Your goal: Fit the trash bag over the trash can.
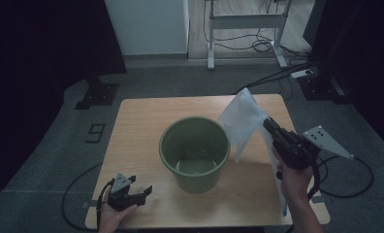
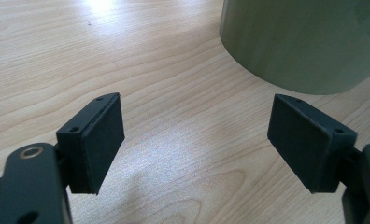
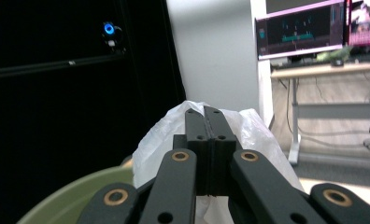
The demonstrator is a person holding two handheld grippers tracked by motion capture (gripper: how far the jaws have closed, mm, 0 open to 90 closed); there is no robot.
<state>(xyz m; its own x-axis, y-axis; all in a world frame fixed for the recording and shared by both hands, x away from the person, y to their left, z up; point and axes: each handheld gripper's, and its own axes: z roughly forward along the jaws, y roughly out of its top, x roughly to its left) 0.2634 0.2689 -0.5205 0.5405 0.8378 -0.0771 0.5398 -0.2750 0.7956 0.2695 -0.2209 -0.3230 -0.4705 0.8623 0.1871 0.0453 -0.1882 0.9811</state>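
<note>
A green plastic bucket (image 1: 195, 151) stands upright in the middle of the wooden table (image 1: 141, 116). To its right my right gripper (image 1: 266, 124) is shut on a white plastic bag (image 1: 241, 119), which hangs raised beside the bucket's right rim. In the right gripper view the jaws are pressed together on the white bag (image 3: 253, 135), with the bucket's rim (image 3: 75, 196) at the lower left. My left gripper (image 1: 136, 190) rests near the table's front left corner, open and empty. Its view shows bare wood between the pads (image 2: 99, 144) and the bucket's wall (image 2: 304, 42) at the upper right.
A desk frame (image 1: 246, 29) with loose cables stands on the floor behind the table. A dark stand base (image 1: 97, 94) sits on the floor at the back left. The right gripper's cable (image 1: 347, 189) trails off the table's right side.
</note>
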